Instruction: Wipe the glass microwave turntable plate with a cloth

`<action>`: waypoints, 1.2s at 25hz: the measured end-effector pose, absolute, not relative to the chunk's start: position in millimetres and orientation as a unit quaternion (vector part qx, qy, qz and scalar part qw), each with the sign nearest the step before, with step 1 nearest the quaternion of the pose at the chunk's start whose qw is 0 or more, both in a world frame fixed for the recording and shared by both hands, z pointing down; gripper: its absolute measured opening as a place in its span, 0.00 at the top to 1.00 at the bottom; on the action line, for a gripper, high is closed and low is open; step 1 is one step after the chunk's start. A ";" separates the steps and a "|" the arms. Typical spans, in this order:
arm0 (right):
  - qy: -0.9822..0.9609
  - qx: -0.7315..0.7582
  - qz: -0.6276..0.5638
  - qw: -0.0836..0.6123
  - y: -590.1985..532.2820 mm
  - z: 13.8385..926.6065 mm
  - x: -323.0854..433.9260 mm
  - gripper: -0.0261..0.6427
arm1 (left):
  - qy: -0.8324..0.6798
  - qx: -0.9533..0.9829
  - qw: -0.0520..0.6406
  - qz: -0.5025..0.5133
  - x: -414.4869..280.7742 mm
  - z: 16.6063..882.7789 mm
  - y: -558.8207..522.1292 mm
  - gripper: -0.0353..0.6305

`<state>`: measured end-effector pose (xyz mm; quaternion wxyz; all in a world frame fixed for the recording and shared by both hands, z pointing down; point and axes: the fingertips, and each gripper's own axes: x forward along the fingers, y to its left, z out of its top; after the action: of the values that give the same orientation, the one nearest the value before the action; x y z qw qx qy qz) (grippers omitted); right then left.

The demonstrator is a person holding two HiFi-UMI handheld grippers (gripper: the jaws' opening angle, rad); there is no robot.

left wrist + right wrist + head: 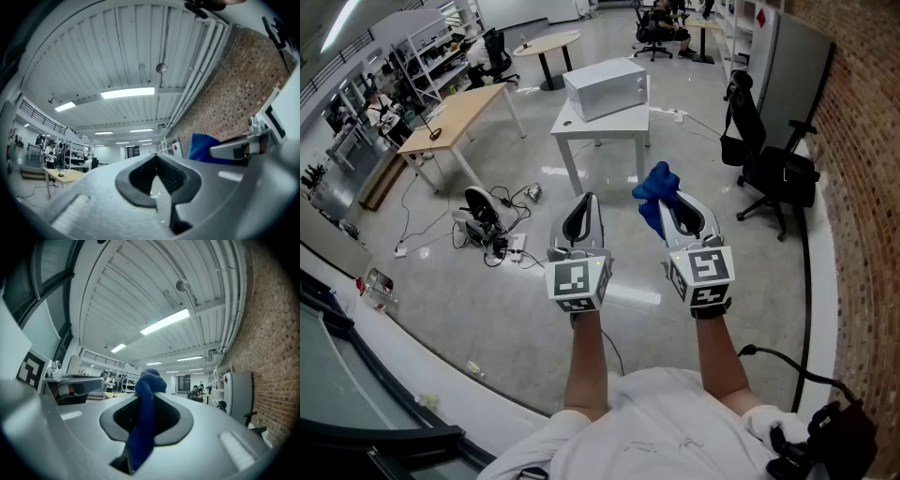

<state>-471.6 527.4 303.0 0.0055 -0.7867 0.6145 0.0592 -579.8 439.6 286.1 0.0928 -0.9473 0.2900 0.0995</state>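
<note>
**A:** What is each gripper doing?

**B:** The right gripper point(677, 202) is clenched on a blue cloth point(656, 190). The cloth is pinched between the pads and bunches up past the tips. In the right gripper view a strip of it hangs down through the jaws. The left gripper point(584, 202) has its jaws pressed together with nothing between them.

**A:** Where are they?

**B:** The 2 grippers are side by side, near the person, over the grey floor point(487, 319).

**A:** And the microwave?

**B:** A white box that looks like the microwave point(605, 87) stands on a small white table point(570, 129), far ahead of both grippers. I cannot tell whether its door is open. A wooden table point(459, 117) stands far left. A black office chair point(769, 167) is at the right, beside the brick wall point(862, 187).
</note>
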 end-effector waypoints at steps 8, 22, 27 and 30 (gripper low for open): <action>0.590 -0.807 0.005 0.017 571.8 319.3 -426.9 0.86 | 0.280 -0.952 0.083 0.088 -542.4 295.2 480.6 0.94; 0.531 -0.848 -0.004 -0.006 695.9 335.3 -304.5 0.85 | 0.175 -0.979 0.091 0.056 -387.3 313.2 601.3 0.94; 0.505 -0.863 -0.007 -0.005 728.7 353.0 -280.8 0.85 | 0.139 -0.986 0.076 0.057 -343.4 327.6 623.9 0.94; 0.492 -0.871 -0.011 -0.008 742.9 363.0 -263.1 0.85 | 0.107 -0.990 0.071 0.051 -306.8 340.6 642.2 0.94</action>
<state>-263.1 742.9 363.0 -0.0081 -0.8707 0.4916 -0.0114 -306.8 642.2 340.6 0.0708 -0.9905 0.1066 0.0505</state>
